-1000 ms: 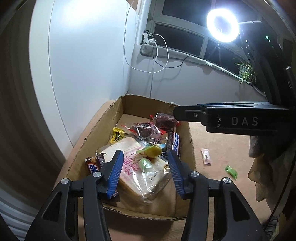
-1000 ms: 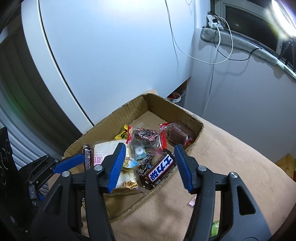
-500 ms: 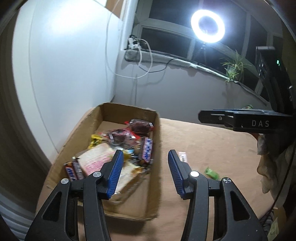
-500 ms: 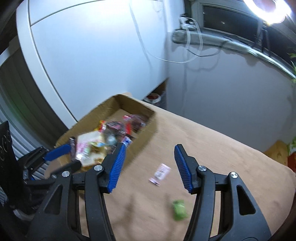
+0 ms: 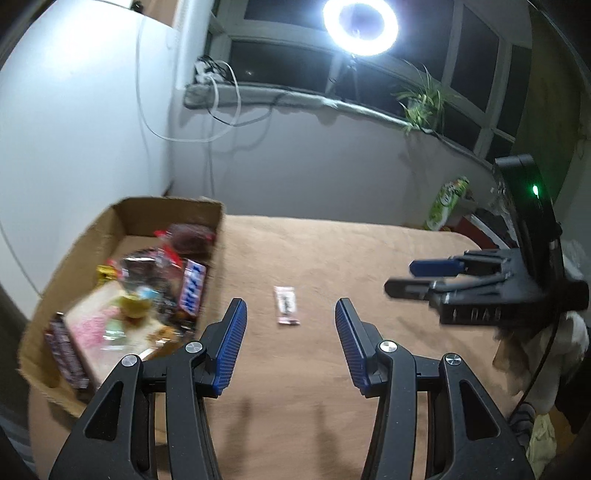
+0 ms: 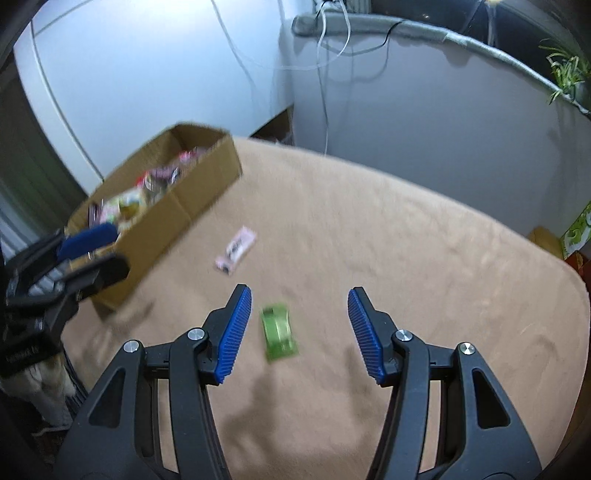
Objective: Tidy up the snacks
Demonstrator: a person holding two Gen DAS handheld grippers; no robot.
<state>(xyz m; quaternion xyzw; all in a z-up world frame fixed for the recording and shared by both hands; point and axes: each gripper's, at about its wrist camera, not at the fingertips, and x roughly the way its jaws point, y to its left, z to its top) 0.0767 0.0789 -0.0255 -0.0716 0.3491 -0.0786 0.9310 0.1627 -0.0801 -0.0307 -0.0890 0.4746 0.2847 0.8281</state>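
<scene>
Blue-padded right gripper (image 6: 299, 325) tilts down — jaws apart — over green packet (image 6: 279, 330).

The left wrist camera sits behind its own gripper (image 5: 290, 343), looking forward and down along the parted jaws over the tan-covered worktop (image 5: 351, 266) toward the window wall and ring light (image 5: 360, 27), with the cardboard box (image 5: 218, 236) close at its left. The right wrist camera looks more steeply down past its own gripper (image 6: 299, 334), nearer the worktop, with a green packet (image 6: 279, 330) between the jaws. Both views share the box, the pink packet (image 5: 286, 304) and the worktop, and each sees the other gripper at its edge.
</scene>
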